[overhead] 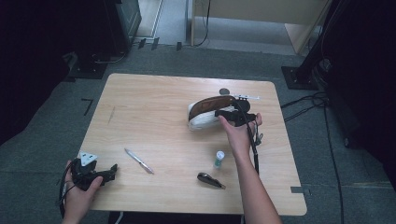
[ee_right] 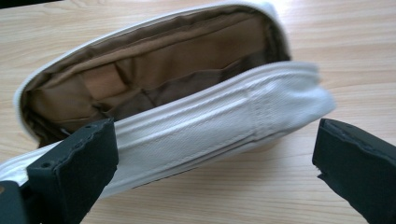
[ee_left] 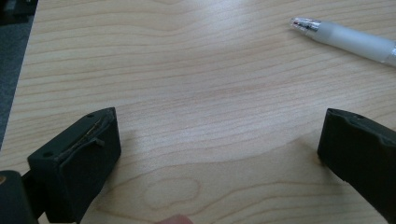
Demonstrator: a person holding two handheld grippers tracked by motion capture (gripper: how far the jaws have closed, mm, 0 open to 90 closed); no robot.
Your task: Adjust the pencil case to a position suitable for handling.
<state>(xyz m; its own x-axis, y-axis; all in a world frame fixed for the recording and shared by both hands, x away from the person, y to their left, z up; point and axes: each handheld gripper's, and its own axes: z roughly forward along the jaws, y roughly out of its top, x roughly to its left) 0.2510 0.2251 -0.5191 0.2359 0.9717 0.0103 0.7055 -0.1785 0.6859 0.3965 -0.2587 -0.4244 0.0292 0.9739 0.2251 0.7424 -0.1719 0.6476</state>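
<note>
The wooden table is the biggest thing here, a pale rounded-corner top with a smooth, wavy grain, standing on grey carpet.

On its far right part lies the white pouch, a soft oblong case of woven, faintly ribbed fabric with a stitched seam along its rim. Its mouth gapes wide and faces up and away from the person, showing a brown cloth lining with slack inner pockets. In the high view its long axis runs roughly left to right across the table, tilted a little, the left end nearer the person.

The right gripper is at the pouch's right end, its black, blocky jaws spread wide. In the right gripper view the pouch's near wall lies between and beyond them; one jaw stands close against the fabric, the other well clear, and nothing is pinched.

The left gripper sits low at the table's near left corner, topped by its grey three-cornered plate, jaws also wide apart over bare wood.

A slim pen with a frosted barrel lies near it, slanting diagonally. A small green-tinted bottle with a white cap stands upright by the right forearm, and a dark, glossy folded knife-like object lies just in front of it, near the table's edge.
</note>
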